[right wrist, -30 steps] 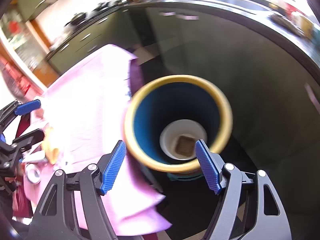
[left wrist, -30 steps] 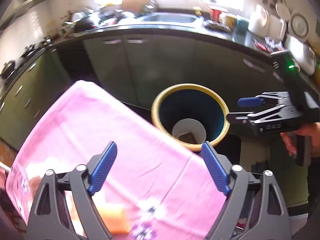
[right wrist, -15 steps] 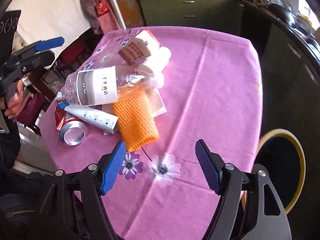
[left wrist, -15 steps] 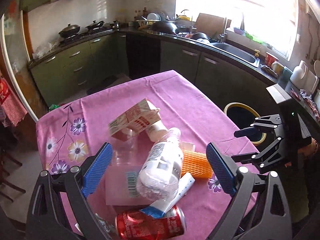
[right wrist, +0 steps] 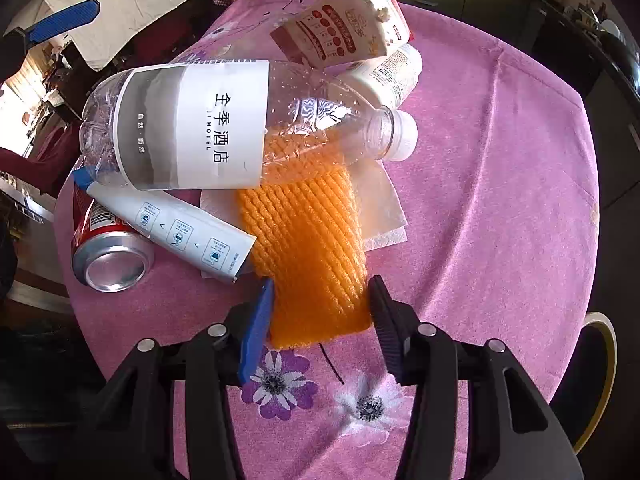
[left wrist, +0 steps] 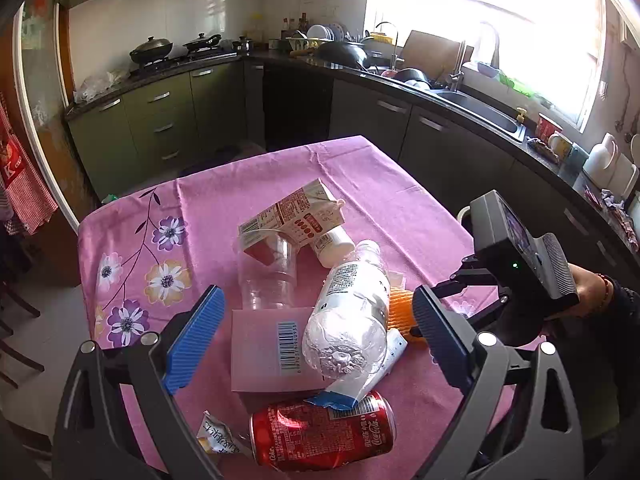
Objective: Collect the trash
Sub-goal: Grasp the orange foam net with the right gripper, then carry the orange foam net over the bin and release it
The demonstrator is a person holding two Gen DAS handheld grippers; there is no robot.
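Trash pile sits mid tabletop on the pink cloth: orange foam net w/ clear bottle lying across its far end, white tube and red can just left, carton behind. Right tongs angled steeply down, jaws just closing, pads flanking the net's near end, touching its edges. Left tongs wide, empty, hovering over bottle, box and can.

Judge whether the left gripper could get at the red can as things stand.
Probably yes: the left gripper is open over the pile, and the red can lies nearest it, with only a white tube's end resting on top.
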